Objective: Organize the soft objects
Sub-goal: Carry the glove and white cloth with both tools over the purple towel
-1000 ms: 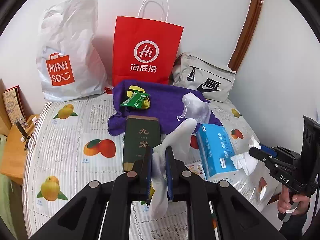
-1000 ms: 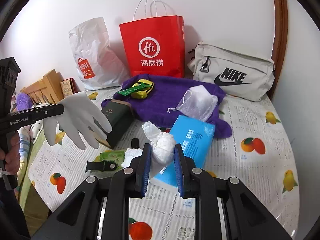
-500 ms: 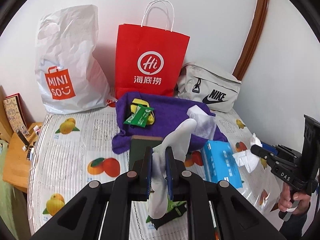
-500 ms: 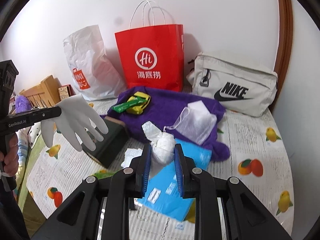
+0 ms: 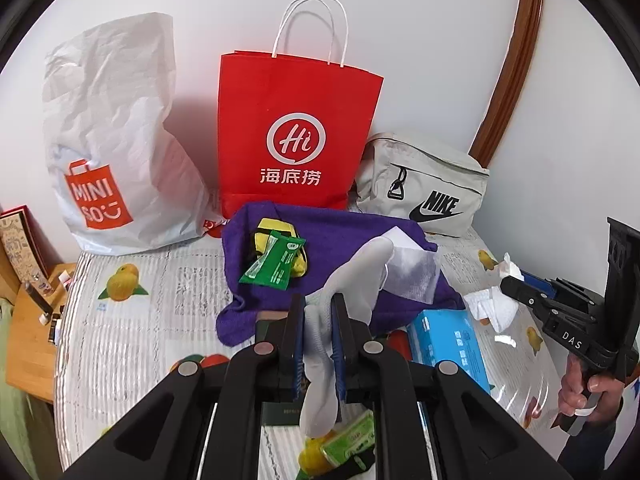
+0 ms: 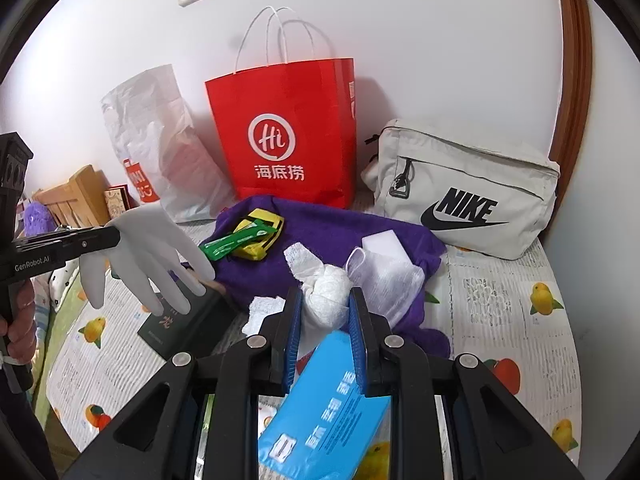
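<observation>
While the left hand-held gripper [image 5: 318, 312] pinches a white glove [image 5: 360, 272], the right hand-held gripper [image 6: 325, 308] clamps wadded tissue [image 6: 326, 296].

1. Bright, even daylight-ish light, colours pop.
2. Soft shadows on the wall [image 5: 420, 40] behind the red paper bag [image 5: 296, 136].
3. Heavy fisheye bending, black corners.
4. Mostly sharp, edges slightly smeared.

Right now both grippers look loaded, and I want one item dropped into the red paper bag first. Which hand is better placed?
Probably the right. Its gripper, shut on the tissue wad, faces the red bag almost head-on. The left gripper holds a floppy white glove.
</observation>
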### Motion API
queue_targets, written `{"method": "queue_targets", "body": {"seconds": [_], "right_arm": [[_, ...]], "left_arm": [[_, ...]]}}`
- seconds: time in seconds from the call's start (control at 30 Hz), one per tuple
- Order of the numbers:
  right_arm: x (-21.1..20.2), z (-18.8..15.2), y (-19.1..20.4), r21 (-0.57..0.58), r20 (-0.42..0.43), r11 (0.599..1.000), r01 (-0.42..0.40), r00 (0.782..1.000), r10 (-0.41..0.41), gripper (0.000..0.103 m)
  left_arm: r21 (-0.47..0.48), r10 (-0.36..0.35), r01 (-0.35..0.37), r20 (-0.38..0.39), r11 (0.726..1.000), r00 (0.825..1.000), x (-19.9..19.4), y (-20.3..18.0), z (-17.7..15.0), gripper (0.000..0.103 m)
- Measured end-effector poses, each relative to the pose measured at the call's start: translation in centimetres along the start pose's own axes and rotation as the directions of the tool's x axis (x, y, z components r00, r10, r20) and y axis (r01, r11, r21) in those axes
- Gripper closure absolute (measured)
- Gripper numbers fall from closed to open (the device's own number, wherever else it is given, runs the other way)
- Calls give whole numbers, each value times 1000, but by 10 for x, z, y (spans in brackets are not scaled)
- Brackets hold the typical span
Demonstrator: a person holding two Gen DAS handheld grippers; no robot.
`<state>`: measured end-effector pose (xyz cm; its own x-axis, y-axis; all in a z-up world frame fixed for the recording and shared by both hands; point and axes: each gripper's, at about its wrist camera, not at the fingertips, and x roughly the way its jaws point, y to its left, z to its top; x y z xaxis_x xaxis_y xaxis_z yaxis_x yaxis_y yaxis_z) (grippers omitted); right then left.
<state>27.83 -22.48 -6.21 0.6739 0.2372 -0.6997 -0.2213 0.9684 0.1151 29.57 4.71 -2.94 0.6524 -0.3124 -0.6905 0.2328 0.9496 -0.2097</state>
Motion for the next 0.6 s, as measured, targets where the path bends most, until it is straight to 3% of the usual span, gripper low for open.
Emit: {"method": "queue_targets", "body": {"seconds": [0.6], "right_arm": [[68, 21, -27, 21, -57, 999, 32, 998, -31, 80]], "left_arm": [[-14, -49, 49, -54, 999, 997, 70, 3, 35, 91]]}}
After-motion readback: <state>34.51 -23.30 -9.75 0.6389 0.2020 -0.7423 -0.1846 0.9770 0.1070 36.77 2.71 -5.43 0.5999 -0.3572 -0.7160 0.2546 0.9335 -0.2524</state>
